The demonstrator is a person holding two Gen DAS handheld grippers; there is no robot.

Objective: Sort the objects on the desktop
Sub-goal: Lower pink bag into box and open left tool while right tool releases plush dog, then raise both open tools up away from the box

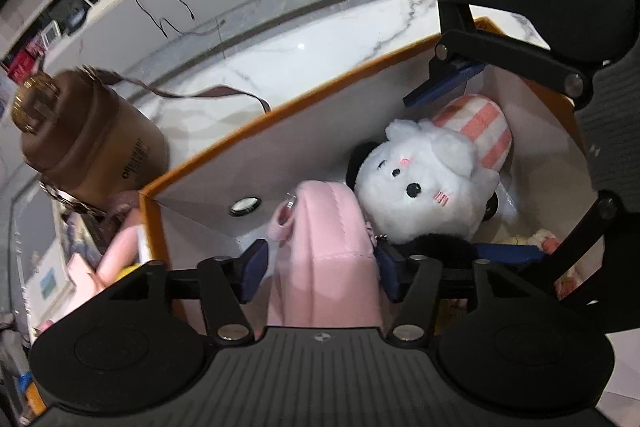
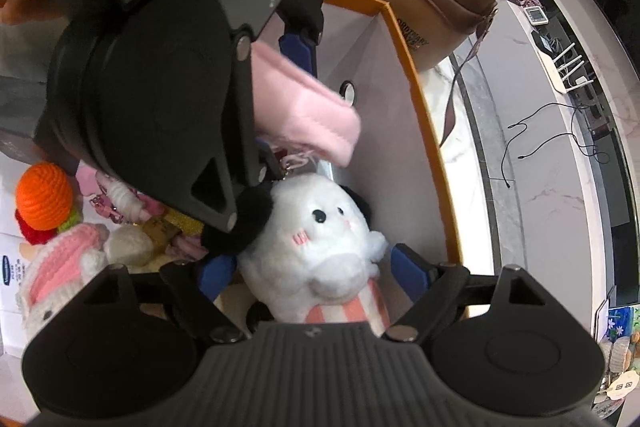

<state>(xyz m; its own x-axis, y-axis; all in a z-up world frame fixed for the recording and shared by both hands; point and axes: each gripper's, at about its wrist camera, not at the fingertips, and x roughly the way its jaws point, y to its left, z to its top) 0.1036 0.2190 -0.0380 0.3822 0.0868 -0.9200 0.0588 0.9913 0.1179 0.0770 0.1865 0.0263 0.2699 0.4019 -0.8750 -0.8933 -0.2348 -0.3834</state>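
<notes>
Now your left tongs (image 1: 316, 273) stand wide around the soft pink quilted pouch (image 1: 324, 259), pads just off its sides. It rests in the orange-rimmed white box (image 1: 256, 123), long side pointing away from you. Your right tongs (image 2: 316, 273) gape wide around the fluffy white plush animal (image 2: 320, 247) beside it, not squeezing.

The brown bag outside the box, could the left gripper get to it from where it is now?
Probably not directly: the left gripper sits inside the orange-edged box around the pink pouch; the box wall separates it from the brown bag.
</notes>
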